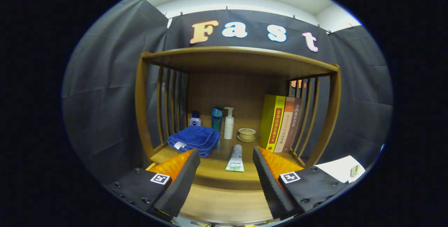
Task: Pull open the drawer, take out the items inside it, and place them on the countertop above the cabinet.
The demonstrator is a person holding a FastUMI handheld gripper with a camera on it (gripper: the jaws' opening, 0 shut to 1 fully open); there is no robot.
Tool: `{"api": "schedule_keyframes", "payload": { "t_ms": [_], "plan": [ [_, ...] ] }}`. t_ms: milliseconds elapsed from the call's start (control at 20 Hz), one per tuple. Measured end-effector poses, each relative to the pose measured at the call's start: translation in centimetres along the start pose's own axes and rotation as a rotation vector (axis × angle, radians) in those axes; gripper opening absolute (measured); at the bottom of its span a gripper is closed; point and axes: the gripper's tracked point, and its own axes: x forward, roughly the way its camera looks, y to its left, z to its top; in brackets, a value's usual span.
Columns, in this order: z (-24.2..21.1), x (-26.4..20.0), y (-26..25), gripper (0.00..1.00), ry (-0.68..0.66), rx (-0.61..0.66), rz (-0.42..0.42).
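While the tongs [226,157] gape wide and empty, a tube [235,158] lies on the wooden countertop [213,167] ahead.

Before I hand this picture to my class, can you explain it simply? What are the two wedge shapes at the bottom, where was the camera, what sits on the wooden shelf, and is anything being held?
The two wedges are the fingers of a hand-held gripper, a two-finger clamp a person carries. The camera rides on it and looks forward along the fingers with a fisheye lens, which bends the wooden cabinet. The fingers stand apart and hold nothing. On the shelf, a tube lies just ahead, between the fingers. Beyond the left finger is a folded blue towel. Behind it stand a small blue-capped bottle, a teal bottle and a white pump bottle. Right of these sits a cup on a saucer, then three upright books.
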Motion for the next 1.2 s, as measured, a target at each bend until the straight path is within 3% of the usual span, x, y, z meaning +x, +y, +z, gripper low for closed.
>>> {"api": "schedule_keyframes", "payload": {
  "t_ms": [400,650,1000,1200],
  "plan": [
    [-5.3,-9.7,1.5,0.98,-0.125,-0.035,-0.037],
    [-9.5,-13.6,3.3,0.98,-0.130,0.017,-0.032],
    [-16.1,-13.2,3.2,0.99,-0.100,0.102,-0.081],
    [-18.9,-11.6,3.3,0.99,-0.095,0.081,-0.101]
  ]
}}
